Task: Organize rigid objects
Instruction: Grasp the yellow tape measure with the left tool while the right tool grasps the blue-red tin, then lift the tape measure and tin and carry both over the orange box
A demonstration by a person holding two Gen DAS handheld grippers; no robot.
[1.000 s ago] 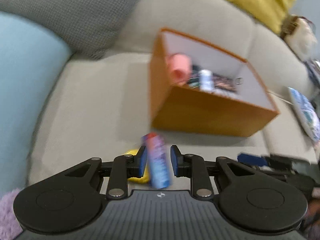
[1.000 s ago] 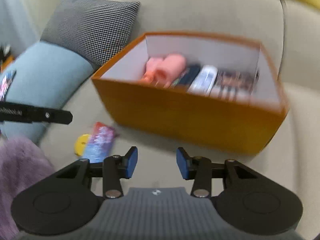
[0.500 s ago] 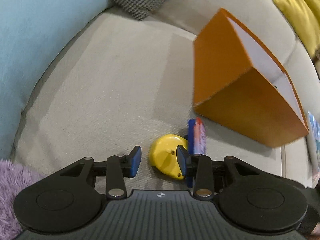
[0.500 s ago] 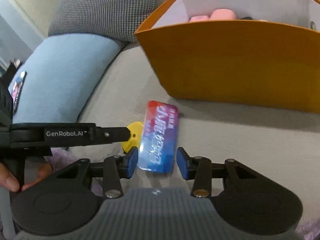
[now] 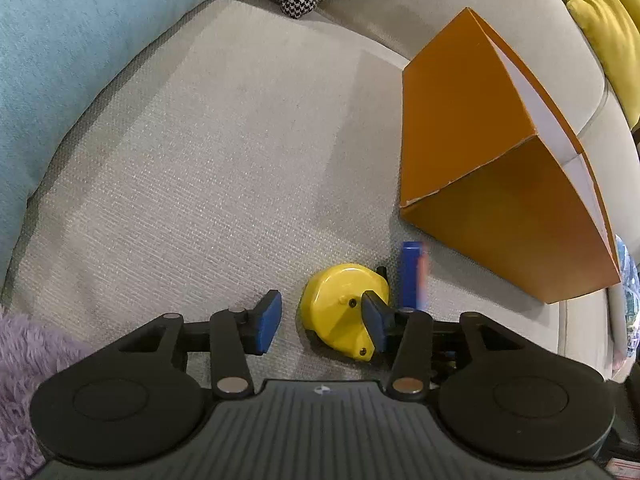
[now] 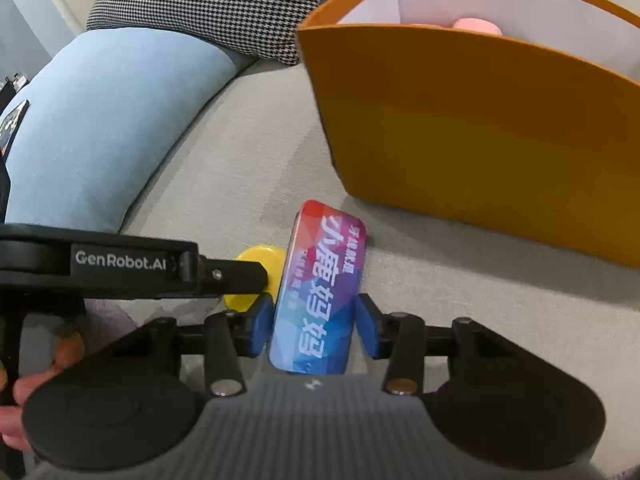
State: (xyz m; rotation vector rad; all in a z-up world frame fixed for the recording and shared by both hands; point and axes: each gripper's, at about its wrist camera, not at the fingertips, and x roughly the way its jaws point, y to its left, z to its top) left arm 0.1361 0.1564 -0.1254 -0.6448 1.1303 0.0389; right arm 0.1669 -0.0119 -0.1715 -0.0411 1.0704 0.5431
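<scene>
A yellow round tape measure [image 5: 345, 309] lies on the grey sofa seat, partly between my left gripper's [image 5: 322, 320] open fingers. A flat colourful tin [image 6: 320, 294] with Chinese characters lies beside it; it shows edge-on in the left wrist view [image 5: 411, 274]. My right gripper [image 6: 314, 326] is open around the tin, a pad close to each long side. The left gripper's arm [image 6: 120, 262] crosses the right wrist view over the tape measure [image 6: 256, 276]. The orange box [image 6: 472, 128] stands just beyond, a pink item [image 6: 478, 26] showing inside.
A light blue bolster [image 5: 72, 52] borders the seat on the left, with a houndstooth cushion [image 6: 208, 0] behind. A yellow cushion [image 5: 608, 20] is at far right. Purple fluffy fabric [image 5: 24, 360] lies at the near left. The orange box also shows in the left wrist view [image 5: 500, 168].
Both grippers have moved down and closer to the seat. The left now straddles the tape measure, and the right has closed in around the colourful tin.
</scene>
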